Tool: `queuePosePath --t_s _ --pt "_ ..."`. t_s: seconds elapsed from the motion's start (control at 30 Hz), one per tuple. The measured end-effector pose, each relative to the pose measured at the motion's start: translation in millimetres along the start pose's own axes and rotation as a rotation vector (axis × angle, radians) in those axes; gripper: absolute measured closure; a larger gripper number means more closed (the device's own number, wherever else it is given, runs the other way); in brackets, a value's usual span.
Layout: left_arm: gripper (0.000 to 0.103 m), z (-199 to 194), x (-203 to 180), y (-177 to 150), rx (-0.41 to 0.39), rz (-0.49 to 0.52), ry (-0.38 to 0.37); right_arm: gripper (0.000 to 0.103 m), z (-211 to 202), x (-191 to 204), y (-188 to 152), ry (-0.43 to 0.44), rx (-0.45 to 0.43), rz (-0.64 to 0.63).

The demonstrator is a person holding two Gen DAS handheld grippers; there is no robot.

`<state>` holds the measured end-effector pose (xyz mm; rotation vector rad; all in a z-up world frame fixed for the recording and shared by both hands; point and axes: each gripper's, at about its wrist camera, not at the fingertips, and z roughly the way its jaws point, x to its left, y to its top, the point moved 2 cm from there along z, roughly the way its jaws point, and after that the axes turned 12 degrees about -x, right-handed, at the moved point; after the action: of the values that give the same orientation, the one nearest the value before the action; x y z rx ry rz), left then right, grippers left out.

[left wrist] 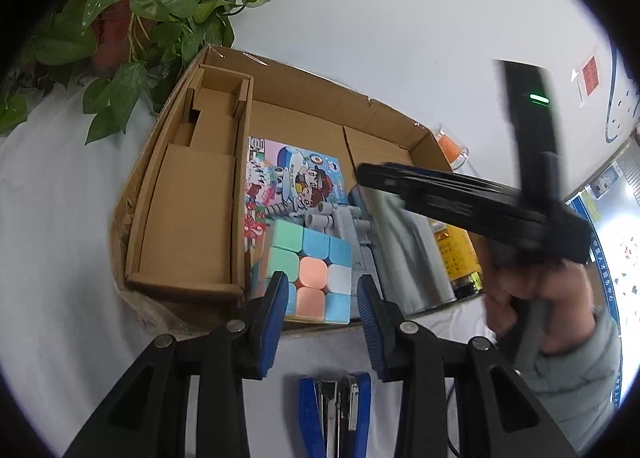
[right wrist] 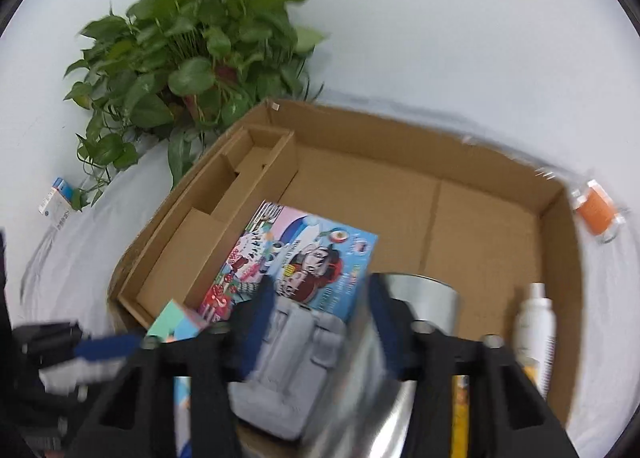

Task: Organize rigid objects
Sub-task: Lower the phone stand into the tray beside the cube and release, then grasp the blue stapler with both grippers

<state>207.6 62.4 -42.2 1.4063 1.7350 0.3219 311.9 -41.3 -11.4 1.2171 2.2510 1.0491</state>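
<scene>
An open cardboard box [left wrist: 280, 82] [right wrist: 400, 138] lies on the white table. Inside it are a colourful picture box [left wrist: 288, 178] [right wrist: 304, 254], a pastel puzzle cube [left wrist: 316, 270] [right wrist: 176, 322], a grey plastic part [left wrist: 352, 234] [right wrist: 288, 362], a silver can [left wrist: 404, 250] [right wrist: 424, 298] and a yellow bottle [left wrist: 456, 254]. My left gripper [left wrist: 322, 310] is open, its jaws either side of the cube's near edge. My right gripper [right wrist: 320, 318] is open above the grey part and the silver can. It appears blurred in the left wrist view [left wrist: 460, 202]. A blue stapler [left wrist: 336, 414] lies on the table below my left gripper.
A potted green plant [left wrist: 132, 18] [right wrist: 192, 66] stands behind the box's left corner. A clear jar with orange contents [left wrist: 452, 146] [right wrist: 596, 206] sits to the right of the box. A white spray bottle [right wrist: 536, 330] lies at the box's right wall. A small blue-white carton [right wrist: 56, 202] lies far left.
</scene>
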Motion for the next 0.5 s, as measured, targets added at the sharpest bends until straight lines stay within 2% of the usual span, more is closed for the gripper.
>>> queuePosePath --t_s 0.03,0.13,0.17,0.2,0.23,0.27,0.3,0.33,0.37,0.43,0.5 --pt "0.068 -2.9 0.0 -1.7 0.005 -0.003 0.004 0.087 16.2 0.2 1.8 0.02 0.038 0.01" --pt "0.068 -23.9 -3.1 -4.6 -0.052 0.031 0.03 0.09 54.9 2.7 -13.4 -0.005 0.153 0.018" --pt "0.065 -35.4 -5.9 -7.0 -0.083 0.053 0.044 0.09 54.1 1.1 -16.2 0.008 0.126 0.043" --pt "0.06 -44.2 -8.0 -10.1 -0.103 0.07 0.061 0.09 51.6 -0.1 -19.1 0.022 0.131 0.067" --pt "0.041 -54.0 -9.7 -15.1 -0.123 0.082 0.089 0.087 45.7 -1.8 -20.5 0.039 0.134 0.089" --pt "0.019 -61.2 -10.6 -20.1 -0.141 0.083 0.102 0.081 36.1 -2.5 -21.7 0.046 0.121 0.093" --pt "0.014 -67.2 -11.5 -27.4 -0.161 0.081 0.097 0.058 18.6 -3.0 -20.9 0.023 0.074 0.072" --pt "0.014 -68.6 -12.5 -35.3 -0.16 0.081 0.08 0.029 -4.1 -3.0 -21.4 -0.018 0.012 0.041" --pt "0.014 -63.7 -13.3 -45.5 -0.123 0.082 0.067 0.019 -31.7 -4.1 -24.1 -0.054 -0.067 0.018" --pt "0.014 -44.1 -12.1 -61.4 -0.022 0.06 0.06 0.016 -81.8 -5.3 -41.2 -0.086 -0.197 0.017" --pt "0.015 -18.7 -6.9 -74.2 0.085 0.008 0.069 0.017 -122.9 -3.0 -75.5 -0.081 -0.248 0.017"
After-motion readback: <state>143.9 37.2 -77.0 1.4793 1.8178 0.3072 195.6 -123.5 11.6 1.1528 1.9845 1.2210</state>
